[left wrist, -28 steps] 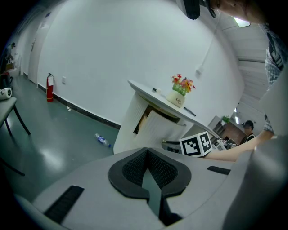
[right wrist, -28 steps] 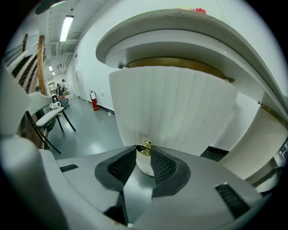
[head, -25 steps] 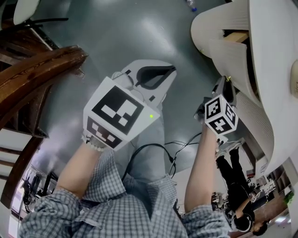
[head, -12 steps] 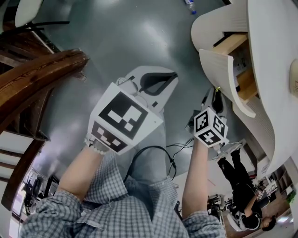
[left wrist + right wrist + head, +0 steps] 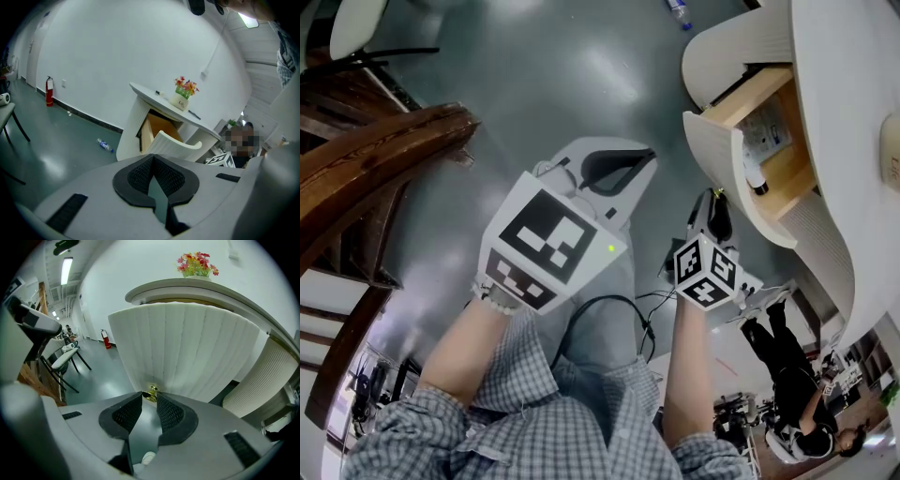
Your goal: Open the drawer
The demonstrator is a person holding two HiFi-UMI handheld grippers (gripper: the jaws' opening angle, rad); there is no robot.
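A white ribbed curved cabinet (image 5: 834, 141) stands at the right of the head view, and its drawer (image 5: 710, 155) is pulled well out, showing a wooden inside with papers (image 5: 766, 134). My right gripper (image 5: 713, 208) is at the drawer front (image 5: 187, 343), with its jaws closed narrowly round the small brass knob (image 5: 150, 393). My left gripper (image 5: 617, 167) hangs over the grey floor to the left of the drawer, shut with nothing between its pads (image 5: 140, 174). The left gripper view shows the open drawer (image 5: 176, 143) from the side.
A flower pot (image 5: 184, 93) stands on the cabinet top. A water bottle (image 5: 680, 11) lies on the floor beyond the cabinet. Dark wooden furniture (image 5: 375, 150) fills the left. Chairs (image 5: 65, 357) and a fire extinguisher (image 5: 48, 91) stand further off. A person (image 5: 787, 375) stands at lower right.
The drawer has slid further out of the cabinet, baring its wooden inside. My right gripper has drawn back toward me with the knob. The left gripper has barely moved.
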